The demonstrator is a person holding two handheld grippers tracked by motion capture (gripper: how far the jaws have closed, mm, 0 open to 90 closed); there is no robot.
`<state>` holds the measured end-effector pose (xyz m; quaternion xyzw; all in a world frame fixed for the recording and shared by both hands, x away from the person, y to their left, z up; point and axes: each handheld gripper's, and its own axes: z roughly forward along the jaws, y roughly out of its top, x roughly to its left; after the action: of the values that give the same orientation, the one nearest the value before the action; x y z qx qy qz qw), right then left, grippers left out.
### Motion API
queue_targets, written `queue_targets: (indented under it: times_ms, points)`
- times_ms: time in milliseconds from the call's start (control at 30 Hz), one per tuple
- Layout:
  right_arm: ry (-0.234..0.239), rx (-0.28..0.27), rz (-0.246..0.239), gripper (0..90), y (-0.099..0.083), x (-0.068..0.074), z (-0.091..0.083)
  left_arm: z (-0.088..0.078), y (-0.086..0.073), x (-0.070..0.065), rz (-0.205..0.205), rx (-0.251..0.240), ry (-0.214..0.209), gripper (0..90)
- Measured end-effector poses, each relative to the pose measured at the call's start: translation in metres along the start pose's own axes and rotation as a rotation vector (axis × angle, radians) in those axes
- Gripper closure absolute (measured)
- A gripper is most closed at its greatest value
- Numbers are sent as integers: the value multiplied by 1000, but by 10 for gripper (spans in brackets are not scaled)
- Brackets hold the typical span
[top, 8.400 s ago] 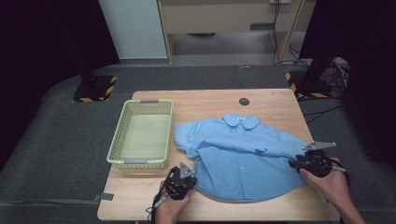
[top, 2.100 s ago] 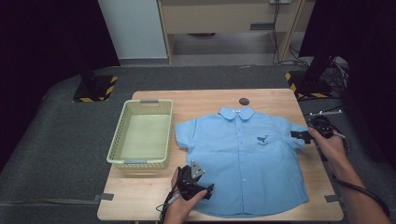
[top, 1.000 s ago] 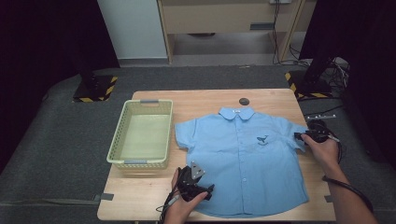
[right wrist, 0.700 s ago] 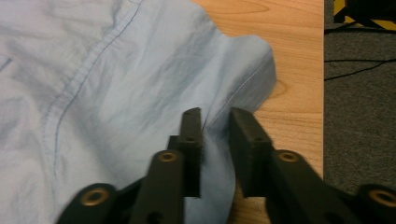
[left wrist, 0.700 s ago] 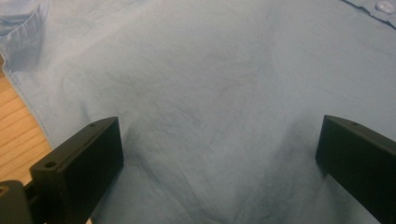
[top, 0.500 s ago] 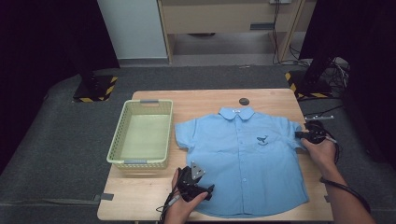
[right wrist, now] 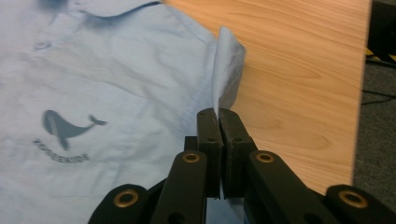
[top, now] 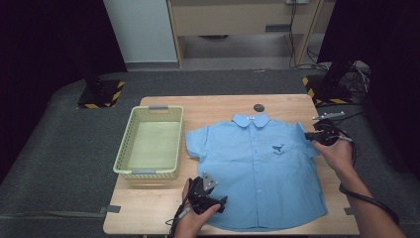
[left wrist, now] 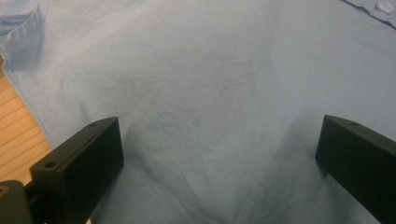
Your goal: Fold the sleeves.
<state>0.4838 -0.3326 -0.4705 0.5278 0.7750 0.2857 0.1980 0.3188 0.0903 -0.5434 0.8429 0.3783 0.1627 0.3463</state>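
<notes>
A blue shirt (top: 260, 173) lay spread, front up, over the right half of the wooden surface (top: 213, 106), with a pale green basket (top: 150, 146) beside it at the left. Dark grey floor (top: 59, 148) surrounded the surface. The right tool (right wrist: 217, 116), having just closed, pinched the sleeve (right wrist: 227, 70) edge, lifting it. The left tool (left wrist: 219, 154) rested on the hem, spread wide.

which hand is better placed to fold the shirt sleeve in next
Right. The right gripper is already shut on the sleeve edge and lifts it; the left gripper sits open over the shirt hem.
</notes>
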Motion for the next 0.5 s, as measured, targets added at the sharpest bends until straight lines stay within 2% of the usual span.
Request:
queue_targets:
  times_ms: [167,300,500]
  points:
    - [17,31,-40,887,10,24,10,0,0,0,3,2,0,0]
    - [13,65,-65,886,15,39,24,0,0,0,2,3,-1,0]
    - [8,99,-40,885,15,48,47,0,0,0,4,3,-2,0]
